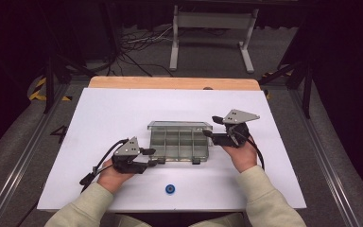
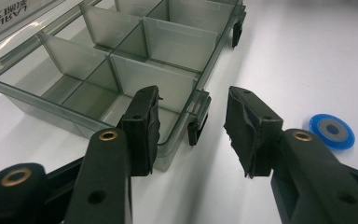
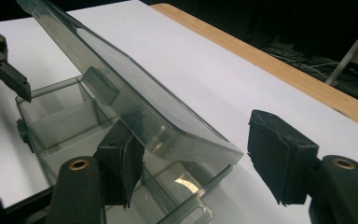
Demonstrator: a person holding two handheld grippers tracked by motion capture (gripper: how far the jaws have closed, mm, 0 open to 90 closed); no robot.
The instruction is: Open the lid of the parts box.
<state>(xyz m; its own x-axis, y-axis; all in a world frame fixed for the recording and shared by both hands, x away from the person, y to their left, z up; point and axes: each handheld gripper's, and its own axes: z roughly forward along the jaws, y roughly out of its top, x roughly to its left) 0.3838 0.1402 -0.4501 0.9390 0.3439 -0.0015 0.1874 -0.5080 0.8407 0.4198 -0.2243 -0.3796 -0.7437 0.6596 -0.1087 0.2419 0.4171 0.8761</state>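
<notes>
Compartment box [image 1: 179, 142], raised lid [image 3: 135, 107] partly masking its far cells

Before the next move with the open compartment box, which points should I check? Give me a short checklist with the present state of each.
1. Lid of the compartment box is raised: ok, it stands open above the compartments.
2. Left tongs are free of the box: ok, jaws apart around the near corner and its latch, pads not pressing.
3. Right tongs are free of the lid: ok in the right gripper view, the lid's corner lies between open jaws.
4. Compartments are empty: ok for those in sight.
5. Blue disc is clear of both hands: ok, it lies alone near the table's front edge.
6. Lid will stay up unsupported: cannot tell.
</notes>
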